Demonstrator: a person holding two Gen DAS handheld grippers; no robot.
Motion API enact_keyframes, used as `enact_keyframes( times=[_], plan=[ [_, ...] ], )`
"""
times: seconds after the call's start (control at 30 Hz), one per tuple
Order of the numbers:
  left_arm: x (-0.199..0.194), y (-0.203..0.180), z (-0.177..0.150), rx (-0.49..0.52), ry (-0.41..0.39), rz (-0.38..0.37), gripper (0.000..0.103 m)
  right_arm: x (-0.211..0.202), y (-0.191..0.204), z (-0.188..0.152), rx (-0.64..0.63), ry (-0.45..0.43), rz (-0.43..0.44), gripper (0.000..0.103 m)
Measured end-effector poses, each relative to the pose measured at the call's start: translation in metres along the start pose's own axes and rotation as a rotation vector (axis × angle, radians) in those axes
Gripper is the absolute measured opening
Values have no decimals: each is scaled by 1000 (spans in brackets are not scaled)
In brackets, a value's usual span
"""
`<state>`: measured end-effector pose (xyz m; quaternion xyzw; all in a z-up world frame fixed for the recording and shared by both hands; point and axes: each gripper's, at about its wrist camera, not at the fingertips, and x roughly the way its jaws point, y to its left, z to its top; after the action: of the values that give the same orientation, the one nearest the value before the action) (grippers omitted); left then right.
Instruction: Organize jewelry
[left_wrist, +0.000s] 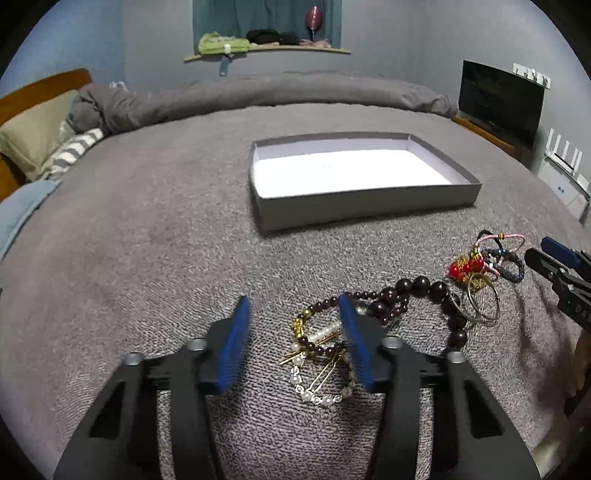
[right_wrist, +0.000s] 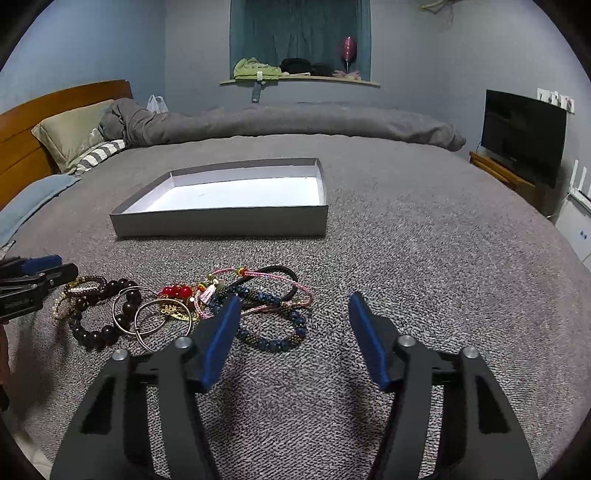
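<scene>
Your left gripper (left_wrist: 295, 332) hangs over the near end of the jewelry pile (left_wrist: 388, 317) on the grey bedspread (left_wrist: 147, 258); its jaws stand partly apart with nothing pressed between the blue pads. A garnet-coloured bead bracelet (left_wrist: 325, 347) and a pearl hair clip (left_wrist: 314, 391) lie in the gap, slightly toward the right-hand pad, so the left hand is the nearer one for these pieces. The pile's long axis runs from that spot away to the right, through the large dark-bead bracelet (right_wrist: 99, 321) and two metal rings (right_wrist: 147, 317) to the cord bracelets (right_wrist: 266, 284). Your right gripper (right_wrist: 291, 328) is likewise unclenched and empty; the blue bead bracelet (right_wrist: 280, 332) lies just inside its left pad, the rest of the pile off to its left. The open grey box (right_wrist: 221, 221), white inside and holding nothing visible, sits beyond the pile, well apart. Judgement: pieces overlap and may drag neighbours when lifted.
</scene>
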<state>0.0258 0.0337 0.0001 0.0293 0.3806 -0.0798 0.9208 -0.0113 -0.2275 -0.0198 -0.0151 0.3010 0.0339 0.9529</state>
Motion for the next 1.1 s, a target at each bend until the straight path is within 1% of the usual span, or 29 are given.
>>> enact_keyframes(
  times=[0.07, 0.1, 0.13, 0.17, 0.23, 0.3, 0.33, 0.37, 0.4, 0.43, 0.47, 0.53, 0.57, 0.6, 0.67, 0.83, 1.0, 1.1],
  plan=[
    [6, 2, -1, -9, 26, -20, 38, 1, -1, 0, 6, 2, 4, 57],
    [9, 3, -2, -12, 42, -31, 35, 1, -1, 0, 7, 5, 9, 53],
    [11, 3, -3, -12, 53, -38, 30, 2, -1, 0, 8, 10, 14, 51],
    [13, 3, -4, -13, 62, -45, 27, 4, -1, 0, 10, 19, 20, 50],
    [15, 3, -6, -13, 72, -54, 25, 7, -1, 0, 13, 27, 21, 50],
    [16, 4, -7, -20, 78, -73, 22, 8, -3, 2, 14, 24, 14, 48],
    [16, 5, -8, -24, 82, -82, 16, 8, -3, 4, 14, 16, 16, 48],
    [17, 5, -8, -26, 85, -85, 15, 9, -3, 7, 11, 13, 22, 48],
    [17, 6, -8, -28, 86, -89, 14, 11, -3, 9, 8, 11, 25, 47],
    [17, 7, -8, -34, 85, -98, 11, 13, -2, 11, 2, 9, 31, 45],
    [17, 7, -7, -38, 83, -105, 8, 15, -2, 13, -5, 11, 31, 40],
    [14, 5, -6, -31, 74, -101, 8, 20, -1, 14, -17, 32, 39, 29],
    [13, 4, -6, -25, 69, -97, 8, 22, -1, 14, -15, 42, 49, 21],
    [11, 4, -6, -24, 64, -98, 7, 24, -1, 13, -13, 54, 60, 14],
    [9, 5, -4, -31, 56, -109, 7, 23, -2, 12, -6, 58, 80, 5],
    [-8, 3, 3, -29, 3, -130, 7, 14, -3, 17, 2, 20, 88, 3],
    [-24, 1, 19, -11, -50, -138, 7, 4, -2, 31, -9, -27, 81, 2],
    [-27, 2, 32, -6, -72, -136, 7, -1, 1, 42, -18, -52, 78, 2]
  ],
)
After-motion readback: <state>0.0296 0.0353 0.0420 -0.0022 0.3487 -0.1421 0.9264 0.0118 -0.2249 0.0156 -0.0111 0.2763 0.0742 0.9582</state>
